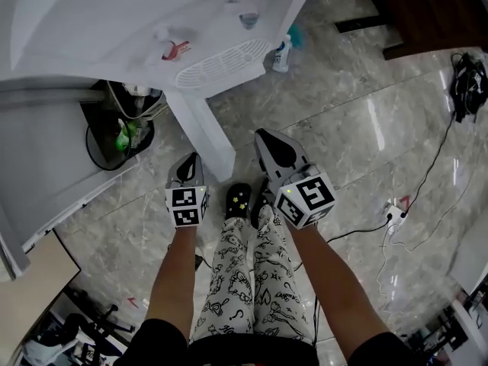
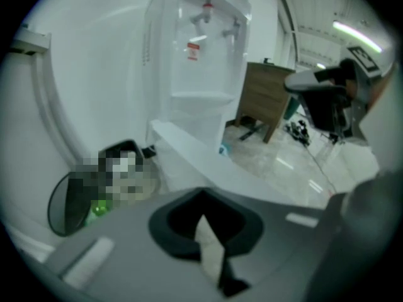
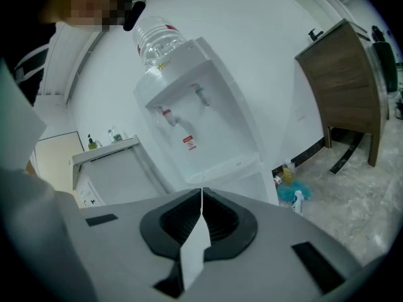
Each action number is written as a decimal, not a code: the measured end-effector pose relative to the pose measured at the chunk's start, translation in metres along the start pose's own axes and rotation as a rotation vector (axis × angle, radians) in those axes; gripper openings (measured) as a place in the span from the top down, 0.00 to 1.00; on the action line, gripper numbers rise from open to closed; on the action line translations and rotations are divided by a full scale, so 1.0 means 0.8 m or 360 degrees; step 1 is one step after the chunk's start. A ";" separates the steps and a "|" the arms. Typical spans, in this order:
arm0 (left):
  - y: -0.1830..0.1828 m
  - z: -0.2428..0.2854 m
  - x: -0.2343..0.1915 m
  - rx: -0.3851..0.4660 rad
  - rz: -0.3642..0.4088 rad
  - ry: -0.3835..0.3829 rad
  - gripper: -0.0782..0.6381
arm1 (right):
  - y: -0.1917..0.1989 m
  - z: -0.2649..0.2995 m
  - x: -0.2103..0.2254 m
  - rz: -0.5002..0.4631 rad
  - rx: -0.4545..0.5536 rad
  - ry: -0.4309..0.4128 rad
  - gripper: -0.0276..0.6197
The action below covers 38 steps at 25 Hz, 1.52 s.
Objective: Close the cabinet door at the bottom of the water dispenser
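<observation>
The white water dispenser [image 1: 114, 21] is seen from above, with its drip tray [image 1: 221, 63] facing me. Its bottom cabinet door [image 1: 204, 132] stands swung out toward me, and the dark cabinet inside [image 1: 114, 132] holds a green bottle [image 1: 122, 137]. My left gripper [image 1: 187, 166] is shut and empty, just left of the door's free end; contact cannot be told. My right gripper [image 1: 264, 137] is shut and empty, right of the door and apart from it. The left gripper view shows the door's top edge [image 2: 208, 159], and the right gripper view shows the dispenser [image 3: 201, 131].
A spray bottle [image 1: 282, 53] and a blue cloth [image 1: 296, 35] lie beside the dispenser. A grey-white unit [image 1: 46, 166] stands at left and a wooden cabinet [image 1: 427, 6] at back right. Cables and a power strip [image 1: 393, 212] lie on the marble floor at right. My legs are below.
</observation>
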<state>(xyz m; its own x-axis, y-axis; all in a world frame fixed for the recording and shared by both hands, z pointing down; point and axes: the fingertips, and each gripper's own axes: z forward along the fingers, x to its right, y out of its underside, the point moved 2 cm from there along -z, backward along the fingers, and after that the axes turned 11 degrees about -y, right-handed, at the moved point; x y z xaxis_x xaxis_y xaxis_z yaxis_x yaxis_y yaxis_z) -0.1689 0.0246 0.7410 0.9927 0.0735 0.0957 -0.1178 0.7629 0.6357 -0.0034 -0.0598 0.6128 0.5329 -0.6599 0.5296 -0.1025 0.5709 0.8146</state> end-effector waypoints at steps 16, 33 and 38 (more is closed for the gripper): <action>-0.156 0.129 0.134 0.0155 0.0304 0.0222 0.90 | -0.035 -0.053 0.067 0.0303 0.0324 -0.0056 0.93; -0.205 0.186 0.086 0.0129 0.0137 -0.0013 0.90 | -0.065 -0.092 0.121 0.0372 0.0474 0.0068 0.93; -0.202 0.152 0.112 0.0194 0.0159 0.0110 0.90 | -0.066 -0.091 0.116 0.0310 0.0398 0.0100 0.93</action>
<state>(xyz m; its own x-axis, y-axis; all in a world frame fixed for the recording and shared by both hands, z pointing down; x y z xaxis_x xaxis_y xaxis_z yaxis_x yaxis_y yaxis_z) -0.0638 -0.1702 0.7405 0.9749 0.1921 0.1127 -0.2139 0.6663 0.7143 0.1128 -0.1152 0.6019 0.5331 -0.5141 0.6720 -0.4070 0.5405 0.7364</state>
